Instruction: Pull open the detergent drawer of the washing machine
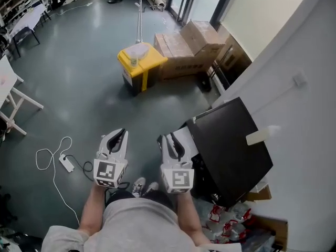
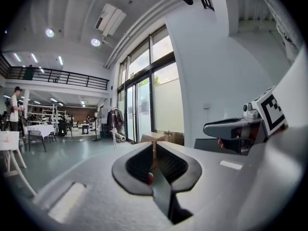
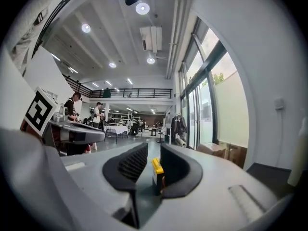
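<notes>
Possibly, with the left gripper (image 1: 119, 136) closed empty, the right gripper (image 1: 169, 140) slightly apart, and both pointing past the black washing machine (image 1: 231, 140) at centre right, a reach misses its unseen detergent drawer.

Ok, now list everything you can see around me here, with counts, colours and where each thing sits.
bin: one, yellow, on the floor ahead
cardboard boxes: several, brown, by the wall beyond the bin
black unit: one, against the right wall
cable: one, white, on the floor at left
table: one, white, far left
packets: several, red and white, lower right
shoes: two, pale, below the grippers
left gripper: one, white, jaws together, empty
right gripper: one, white, jaws apart, empty
</notes>
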A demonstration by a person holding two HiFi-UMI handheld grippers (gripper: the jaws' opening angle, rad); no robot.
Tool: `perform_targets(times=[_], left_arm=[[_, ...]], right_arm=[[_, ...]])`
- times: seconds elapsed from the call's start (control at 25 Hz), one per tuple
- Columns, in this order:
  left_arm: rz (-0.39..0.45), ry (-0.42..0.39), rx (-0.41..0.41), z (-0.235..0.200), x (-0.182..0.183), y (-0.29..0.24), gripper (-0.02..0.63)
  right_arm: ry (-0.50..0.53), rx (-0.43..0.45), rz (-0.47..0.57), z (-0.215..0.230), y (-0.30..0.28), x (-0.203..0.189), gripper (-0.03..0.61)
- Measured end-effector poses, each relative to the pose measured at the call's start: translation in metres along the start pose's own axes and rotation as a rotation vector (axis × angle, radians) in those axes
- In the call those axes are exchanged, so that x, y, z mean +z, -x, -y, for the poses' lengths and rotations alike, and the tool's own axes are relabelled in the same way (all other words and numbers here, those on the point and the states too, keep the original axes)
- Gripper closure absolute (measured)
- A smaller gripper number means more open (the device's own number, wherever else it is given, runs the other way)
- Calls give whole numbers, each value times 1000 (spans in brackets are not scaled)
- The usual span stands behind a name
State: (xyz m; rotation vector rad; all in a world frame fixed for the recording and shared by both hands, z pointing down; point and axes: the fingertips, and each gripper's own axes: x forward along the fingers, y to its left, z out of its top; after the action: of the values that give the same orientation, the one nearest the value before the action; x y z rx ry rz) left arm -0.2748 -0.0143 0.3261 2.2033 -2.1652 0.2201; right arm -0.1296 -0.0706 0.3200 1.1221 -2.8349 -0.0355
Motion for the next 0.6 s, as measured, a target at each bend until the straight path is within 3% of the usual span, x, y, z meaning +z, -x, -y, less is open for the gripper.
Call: perform_targets(times=[0.28, 0.6], left_arm=[[2, 14, 72, -15, 4, 24, 598], [4, 10, 88, -18, 3, 27, 598]], right_arm=[[2, 79, 17, -24, -12, 11, 506], [9, 95, 14, -33, -11, 11, 572]])
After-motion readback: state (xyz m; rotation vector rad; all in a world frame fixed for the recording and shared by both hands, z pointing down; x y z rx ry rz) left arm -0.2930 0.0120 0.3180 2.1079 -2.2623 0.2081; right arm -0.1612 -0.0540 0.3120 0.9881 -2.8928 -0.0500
